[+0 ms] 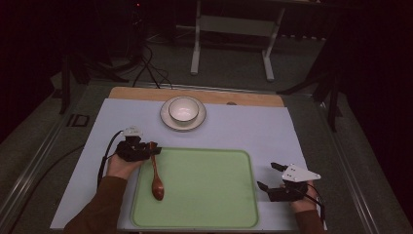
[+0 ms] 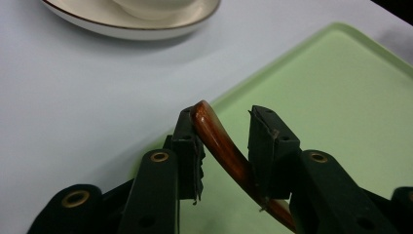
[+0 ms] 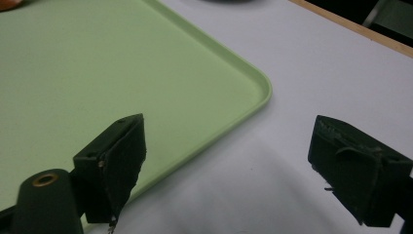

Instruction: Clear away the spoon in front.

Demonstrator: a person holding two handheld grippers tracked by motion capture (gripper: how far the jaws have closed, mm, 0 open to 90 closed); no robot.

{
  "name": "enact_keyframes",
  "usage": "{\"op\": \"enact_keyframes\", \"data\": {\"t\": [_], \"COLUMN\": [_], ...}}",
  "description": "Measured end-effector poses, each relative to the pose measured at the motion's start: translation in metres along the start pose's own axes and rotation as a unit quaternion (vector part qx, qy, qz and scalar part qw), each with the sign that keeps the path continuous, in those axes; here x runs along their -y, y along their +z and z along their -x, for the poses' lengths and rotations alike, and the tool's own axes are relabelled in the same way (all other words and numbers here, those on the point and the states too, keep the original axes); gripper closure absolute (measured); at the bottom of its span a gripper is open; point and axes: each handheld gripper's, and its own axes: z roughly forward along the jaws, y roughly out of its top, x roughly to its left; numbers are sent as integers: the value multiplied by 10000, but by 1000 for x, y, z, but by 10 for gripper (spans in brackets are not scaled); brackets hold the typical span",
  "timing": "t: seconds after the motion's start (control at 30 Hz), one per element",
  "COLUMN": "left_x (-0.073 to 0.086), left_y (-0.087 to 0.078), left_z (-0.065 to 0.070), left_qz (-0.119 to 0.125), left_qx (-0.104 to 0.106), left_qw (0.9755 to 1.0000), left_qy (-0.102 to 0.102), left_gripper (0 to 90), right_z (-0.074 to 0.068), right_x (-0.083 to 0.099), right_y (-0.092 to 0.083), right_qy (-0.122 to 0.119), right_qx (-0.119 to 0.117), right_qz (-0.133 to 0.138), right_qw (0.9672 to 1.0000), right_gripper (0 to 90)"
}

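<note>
The wooden spoon (image 2: 221, 146) lies between the left gripper (image 1: 138, 148) jaws, which stand partly apart, handle touching one pad. It looks light, stiff and glossy-slick, best held mid-handle. Its bowl rests on the green tray (image 1: 209, 214); the right gripper (image 3: 234, 165) gapes empty beside it.

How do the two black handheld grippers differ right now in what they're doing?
The left gripper has the brown wooden spoon between its jaws, which stand fairly close together with one pad apart from the handle; the right gripper has nothing between its jaws, which stand wide apart. The left one sits at the pale green tray's left edge, the right one just off its right edge. Both are black, two-jawed and held by hand.
</note>
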Motion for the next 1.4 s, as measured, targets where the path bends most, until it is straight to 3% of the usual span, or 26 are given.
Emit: {"op": "enact_keyframes", "data": {"t": [0.27,0.5,0.8,0.97,1.07,1.17,1.2,1.33,1.4], "left_x": [10,18,20,21,20,20,19,18,17], "left_y": [-9,-9,-1,1,1,1,-1,-4,-9], "left_z": [10,14,12,11,11,11,10,8,7], "left_qz": [33,-271,-455,-519,-445,-423,-313,-220,-52], "left_qx": [168,70,-10,-177,-433,-471,-643,-848,-999], "left_qw": [9998,9991,9980,9978,9974,9973,9969,9957,9947], "left_qy": [113,307,445,378,372,363,334,314,256], "left_gripper": [642,622,617,537,459,418,367,318,313], "right_z": [0,0,0,0,0,0,0,0,0], "right_x": [0,0,0,0,0,0,0,0,0], "right_y": [0,0,0,1,1,1,1,1,1], "right_qy": [0,-1,-3,-7,-4,-3,-11,-9,-3], "right_qx": [2,-11,-15,-20,-25,-26,-24,-16,-5], "right_qz": [-7,-9,-11,-14,-13,-17,-16,-19,-14], "right_qw": [10000,10000,10000,10000,10000,10000,10000,10000,10000], "right_gripper": [138,138,138,138,138,138,138,138,138]}}
